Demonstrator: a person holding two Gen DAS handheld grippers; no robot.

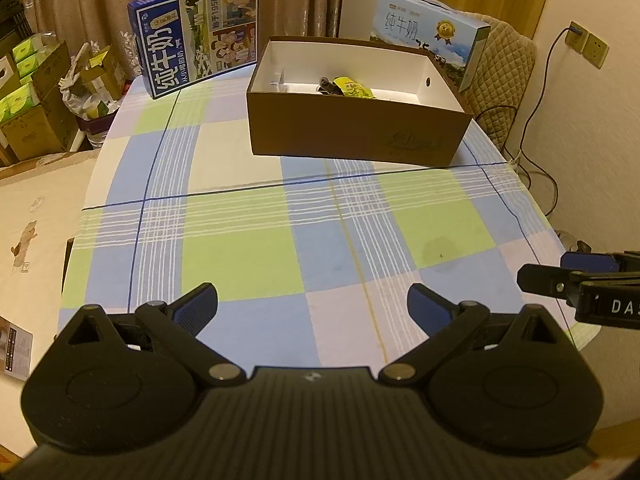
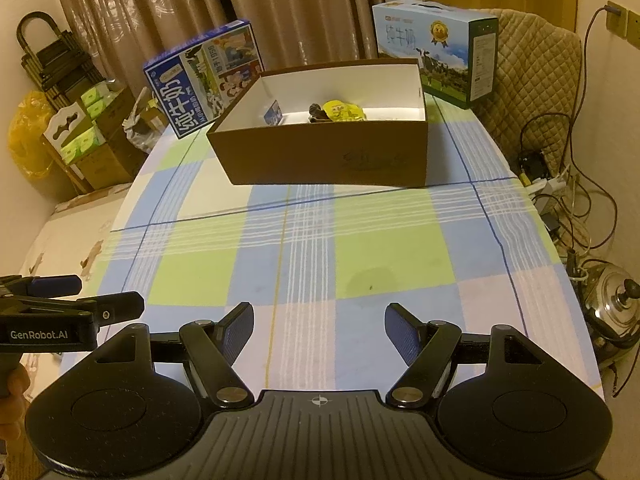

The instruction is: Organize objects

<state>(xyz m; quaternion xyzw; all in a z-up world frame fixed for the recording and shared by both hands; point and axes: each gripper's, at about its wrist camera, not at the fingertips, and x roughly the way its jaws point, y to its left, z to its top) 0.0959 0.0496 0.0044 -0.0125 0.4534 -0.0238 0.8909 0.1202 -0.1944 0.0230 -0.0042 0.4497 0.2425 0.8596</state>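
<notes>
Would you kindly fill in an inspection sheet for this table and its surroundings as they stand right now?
Surface: checked tablecloth, a faint stain near the front; bare in front of the box.
Job's things: open brown box holds a yellow packet, a dark item and a small blue carton.
Clutter: dark blue milk carton and light blue milk carton behind the box.
Grippers: left gripper and right gripper both open, nothing between the fingers, above the near table edge.
Cables: tangle of cables on the floor at right; wall socket with a plug.
Surroundings: curtains, quilted chair, metal pot, stacked cartons.
</notes>
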